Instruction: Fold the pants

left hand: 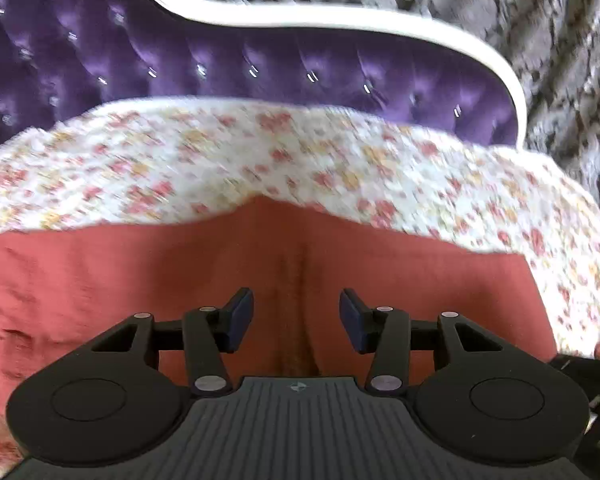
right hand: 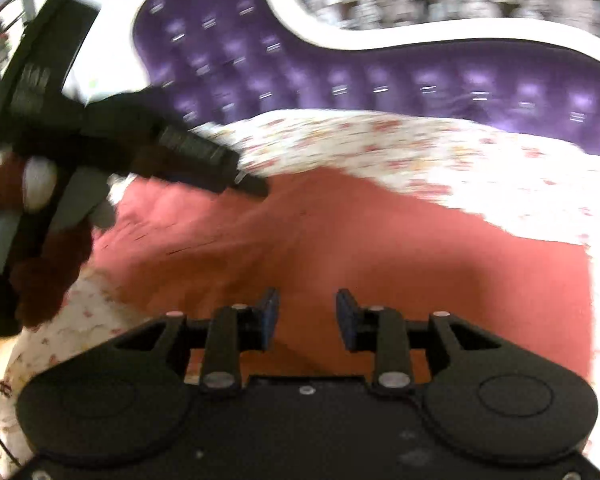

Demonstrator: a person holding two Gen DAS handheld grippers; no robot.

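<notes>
The salmon-red pants (left hand: 140,280) lie spread on a floral bedsheet (left hand: 220,160). In the left wrist view my left gripper (left hand: 296,316) is open just above the cloth, over a crease in the middle, holding nothing. In the right wrist view the pants (right hand: 420,260) fill the middle, rumpled at the left. My right gripper (right hand: 307,318) is open over them and empty. The left gripper's body (right hand: 100,136), held by a hand, shows at the left of the right wrist view, its tip near the pants' far left edge.
A purple tufted headboard (left hand: 260,68) with a white curved frame (left hand: 340,20) rises behind the bed. Grey patterned wall behind it (left hand: 560,40). The floral sheet also shows in the right wrist view (right hand: 380,136). Both views are motion-blurred.
</notes>
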